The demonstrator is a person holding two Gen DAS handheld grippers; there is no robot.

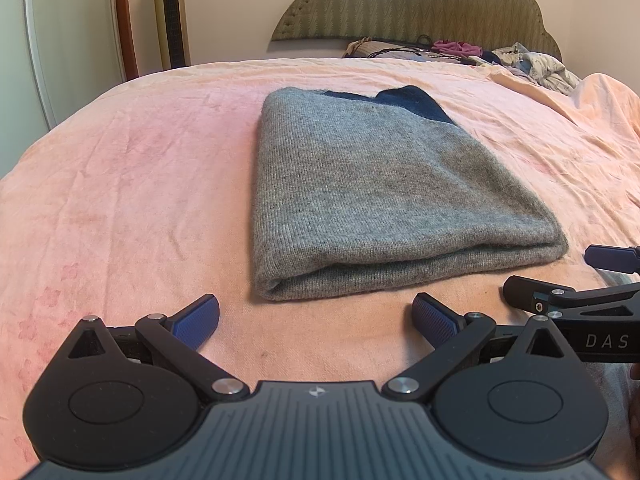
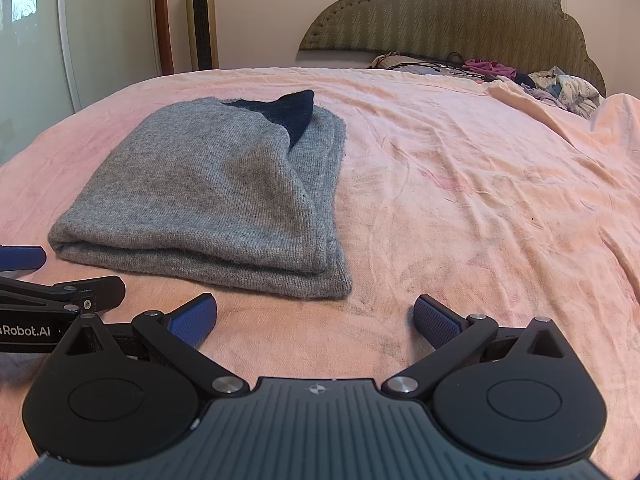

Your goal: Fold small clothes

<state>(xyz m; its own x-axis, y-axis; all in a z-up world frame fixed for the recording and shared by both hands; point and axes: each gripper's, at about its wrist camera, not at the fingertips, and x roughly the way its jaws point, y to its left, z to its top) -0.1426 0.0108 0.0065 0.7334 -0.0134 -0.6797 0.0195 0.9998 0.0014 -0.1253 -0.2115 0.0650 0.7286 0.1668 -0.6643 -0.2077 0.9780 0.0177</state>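
Both grippers, left (image 1: 316, 316) and right (image 2: 316, 316), gape empty. Sweater (image 1: 384, 196) folded; careless nudge risks top layer sliding, navy collar (image 2: 294, 114) spilling.

Lettering, white on black:
- "DAS", cut off at the frame edge, on the side of the right gripper (image 1: 560, 276) as seen from the left wrist view.
- "Robot.AI", its start cut off, on the side of the left gripper (image 2: 60, 270) as seen from the right wrist view.

Tower fan (image 2: 201, 16): gold panel near the top bears marks too small to read.
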